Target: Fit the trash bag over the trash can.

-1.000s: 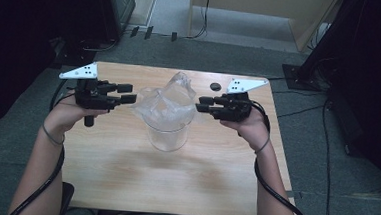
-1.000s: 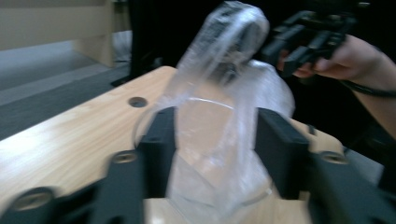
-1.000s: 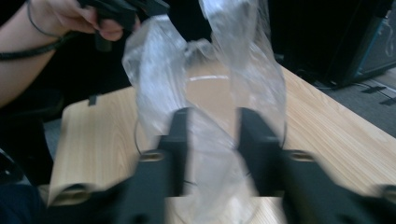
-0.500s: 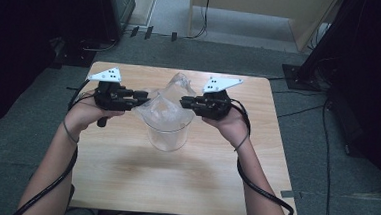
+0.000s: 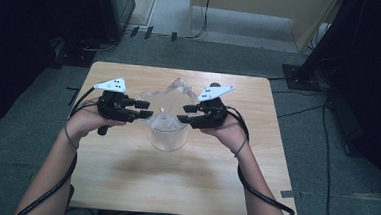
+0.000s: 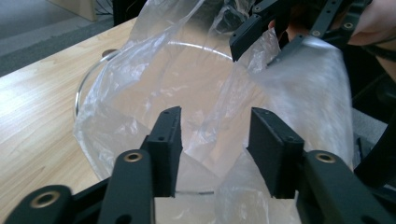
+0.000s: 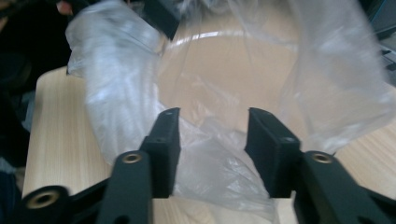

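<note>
Two grippers at a plastic bag draped in a glass bowl on a wooden table.

The left gripper (image 5: 147,109) sits at the left rim of the glass bowl (image 5: 167,138), which stands near the middle of the wooden table (image 5: 123,183). Its jaws stand apart and have just been opening; in the left gripper view, a fold of the clear plastic bag (image 6: 303,93) lies in the gap between them, and the pads do not press on it. The bag lines the bowl and rises crumpled above the rim between the two grippers. The right gripper (image 5: 184,113) faces the left one from the right rim. Its jaws have also just been opening and stand spread; in the right gripper view (image 7: 212,135), loose film lies between and below them, unpinched. Beyond the bowl, a small dark round object (image 5: 215,85) lies near the far table edge.
</note>
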The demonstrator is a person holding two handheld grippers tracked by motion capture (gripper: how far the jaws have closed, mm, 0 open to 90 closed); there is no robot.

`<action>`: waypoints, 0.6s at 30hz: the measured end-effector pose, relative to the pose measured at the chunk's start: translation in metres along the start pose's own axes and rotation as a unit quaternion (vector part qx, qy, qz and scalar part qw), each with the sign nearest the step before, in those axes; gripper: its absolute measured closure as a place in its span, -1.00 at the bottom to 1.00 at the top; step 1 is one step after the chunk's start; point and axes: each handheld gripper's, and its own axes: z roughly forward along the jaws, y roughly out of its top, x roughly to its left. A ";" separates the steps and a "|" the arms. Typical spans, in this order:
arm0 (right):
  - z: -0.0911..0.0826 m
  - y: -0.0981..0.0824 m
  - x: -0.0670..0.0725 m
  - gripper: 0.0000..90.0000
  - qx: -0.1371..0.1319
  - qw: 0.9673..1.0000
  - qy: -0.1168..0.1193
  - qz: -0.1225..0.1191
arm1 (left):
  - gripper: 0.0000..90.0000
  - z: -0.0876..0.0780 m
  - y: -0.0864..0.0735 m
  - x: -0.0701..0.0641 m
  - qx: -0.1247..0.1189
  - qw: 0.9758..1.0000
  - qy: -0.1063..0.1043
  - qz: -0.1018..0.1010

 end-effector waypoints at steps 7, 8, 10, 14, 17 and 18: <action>-0.004 -0.008 0.002 -0.20 -0.004 1.000 -0.002 0.020 | -0.21 -0.001 -0.008 -0.005 0.005 0.999 0.029 0.028; -0.004 -0.008 0.002 -0.20 -0.004 1.000 -0.002 0.020 | -0.25 -0.001 -0.008 -0.005 0.005 0.999 0.029 0.028; -0.006 -0.011 0.005 -0.27 0.000 1.000 -0.016 0.018 | -0.32 -0.002 -0.012 -0.005 0.006 0.999 0.040 0.036; -0.008 -0.015 0.003 -0.31 -0.006 0.999 -0.031 0.029 | -0.40 -0.003 -0.016 -0.003 0.006 0.998 0.048 0.037; -0.009 -0.017 0.001 -0.31 -0.003 0.999 -0.035 0.033 | -0.44 -0.002 -0.018 -0.002 0.005 0.998 0.047 0.033; -0.008 -0.018 0.000 -0.31 0.000 0.999 -0.037 0.033 | -0.44 0.000 -0.021 -0.002 0.010 0.998 0.045 0.032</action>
